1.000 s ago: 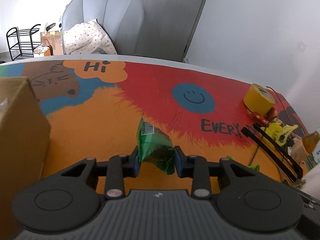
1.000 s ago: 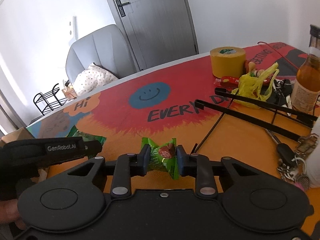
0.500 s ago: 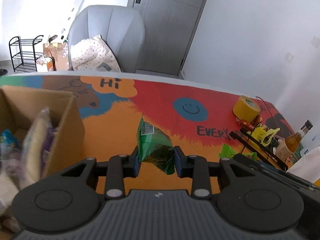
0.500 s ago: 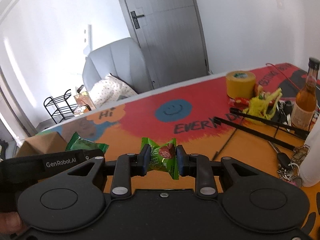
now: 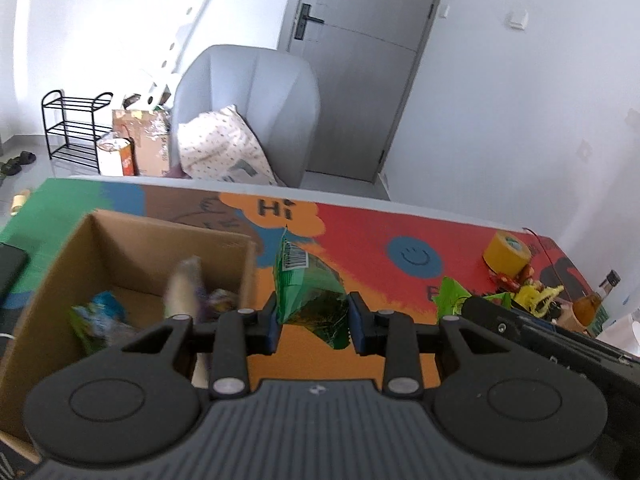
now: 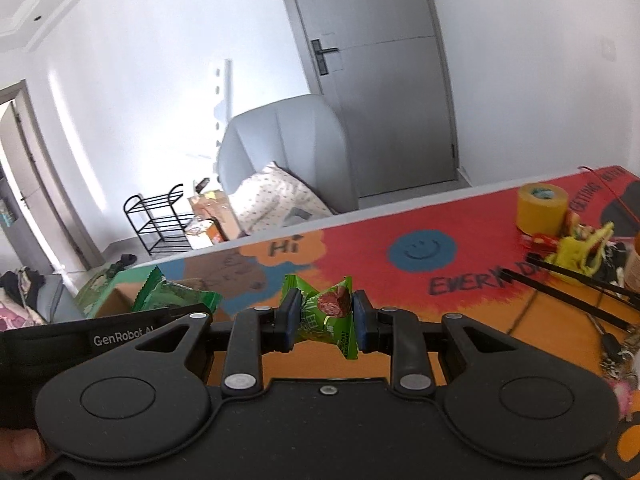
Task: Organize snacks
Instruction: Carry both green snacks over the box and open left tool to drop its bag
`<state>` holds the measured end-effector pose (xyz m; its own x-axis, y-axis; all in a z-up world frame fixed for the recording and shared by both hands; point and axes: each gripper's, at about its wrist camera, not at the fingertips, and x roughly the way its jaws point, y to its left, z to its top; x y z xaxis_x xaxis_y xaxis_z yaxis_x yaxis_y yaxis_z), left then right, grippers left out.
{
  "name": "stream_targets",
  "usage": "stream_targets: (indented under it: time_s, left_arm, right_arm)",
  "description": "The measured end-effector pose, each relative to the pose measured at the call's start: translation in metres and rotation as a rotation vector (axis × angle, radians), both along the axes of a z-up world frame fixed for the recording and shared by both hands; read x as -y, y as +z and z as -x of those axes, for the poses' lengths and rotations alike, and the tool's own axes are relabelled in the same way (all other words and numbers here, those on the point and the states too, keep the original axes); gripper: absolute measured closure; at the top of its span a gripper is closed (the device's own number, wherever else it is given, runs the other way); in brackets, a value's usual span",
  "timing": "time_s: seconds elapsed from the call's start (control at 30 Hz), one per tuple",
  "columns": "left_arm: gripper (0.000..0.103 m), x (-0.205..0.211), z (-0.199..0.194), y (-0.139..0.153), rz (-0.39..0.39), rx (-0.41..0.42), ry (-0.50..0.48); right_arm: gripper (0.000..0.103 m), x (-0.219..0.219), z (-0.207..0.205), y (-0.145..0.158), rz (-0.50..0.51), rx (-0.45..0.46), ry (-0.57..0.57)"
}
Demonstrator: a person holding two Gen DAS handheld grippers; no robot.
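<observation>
— What are the tools gripping?
— I'm pinching a crinkly green snack bag in the left tool, beside the open cardboard box. My right tool is squeezing a twist-wrapped candy above the glossy printed worktop.

right tool clamps a green candy above the colourful table.
</observation>
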<state>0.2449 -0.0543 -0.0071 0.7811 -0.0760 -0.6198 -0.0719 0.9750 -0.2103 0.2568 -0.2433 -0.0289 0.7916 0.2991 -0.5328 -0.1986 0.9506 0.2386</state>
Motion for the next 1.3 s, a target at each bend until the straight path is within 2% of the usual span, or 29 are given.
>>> stream_targets:
  time_s: [0.53, 0.73, 1.07, 1.3]
  left_arm:
    - [0.071, -0.070, 0.014, 0.005, -0.009, -0.013, 0.072]
    - [0.071, -0.086, 0.008, -0.003, -0.013, -0.032, 0.086]
    - [0.070, -0.103, -0.012, -0.026, 0.005, -0.085, 0.094]
    - [0.054, -0.120, -0.011, -0.026, 0.030, -0.080, 0.104]
  right_arm:
    - [0.077, -0.064, 0.002, 0.010, 0.002, 0.005, 0.094]
    - [0.077, -0.081, -0.005, 0.006, -0.036, -0.043, 0.143]
    - [0.077, -0.105, -0.014, -0.004, -0.015, -0.064, 0.177]
    - [0.077, -0.113, -0.019, -0.007, -0.014, -0.069, 0.185]
